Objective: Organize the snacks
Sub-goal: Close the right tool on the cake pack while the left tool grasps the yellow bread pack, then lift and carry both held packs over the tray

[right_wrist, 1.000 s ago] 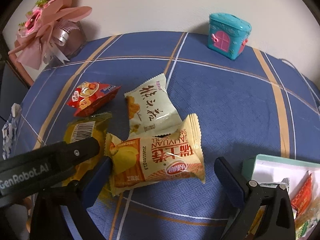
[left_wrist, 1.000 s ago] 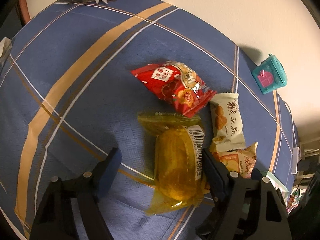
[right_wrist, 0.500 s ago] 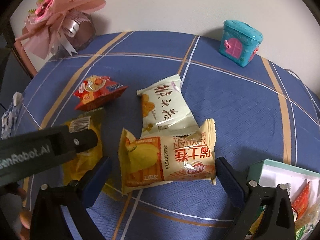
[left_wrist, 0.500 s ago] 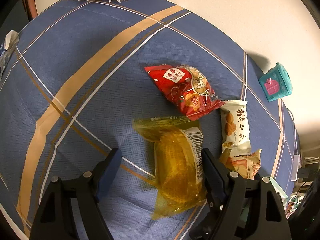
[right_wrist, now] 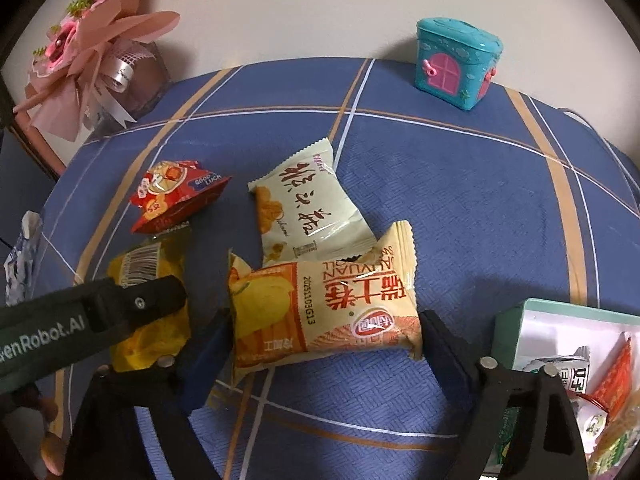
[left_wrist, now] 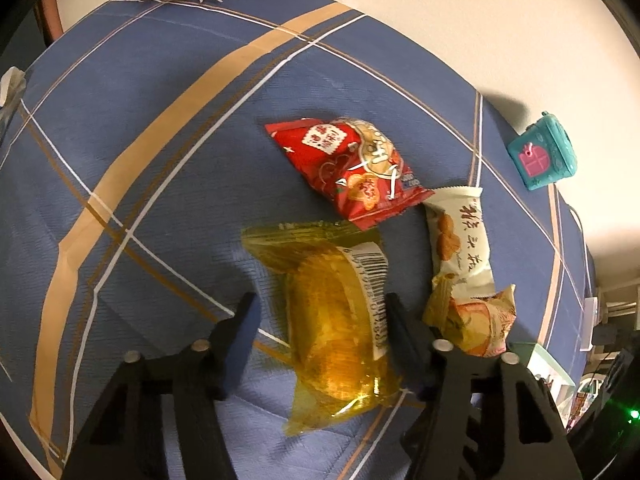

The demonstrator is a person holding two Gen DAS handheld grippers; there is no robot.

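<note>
Both grippers straddle packets, jaws open: left gripper [left_wrist: 320, 328] around the clear yellow-wrapped pastry [left_wrist: 336, 320], right gripper [right_wrist: 324, 344] around the orange-and-cream packet [right_wrist: 320, 312]. Four snacks left; mint-rimmed box [right_wrist: 532, 312] at four o'clock holds several.

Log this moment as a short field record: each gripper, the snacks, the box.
left gripper: open, astride yellow packet, right finger touching it
right gripper: open, astride orange-cream packet
loose snacks: red packet, white packet partly under the orange-cream one
box: right of the orange-cream packet, holds several snacks
surface: blue plaid cloth
</note>
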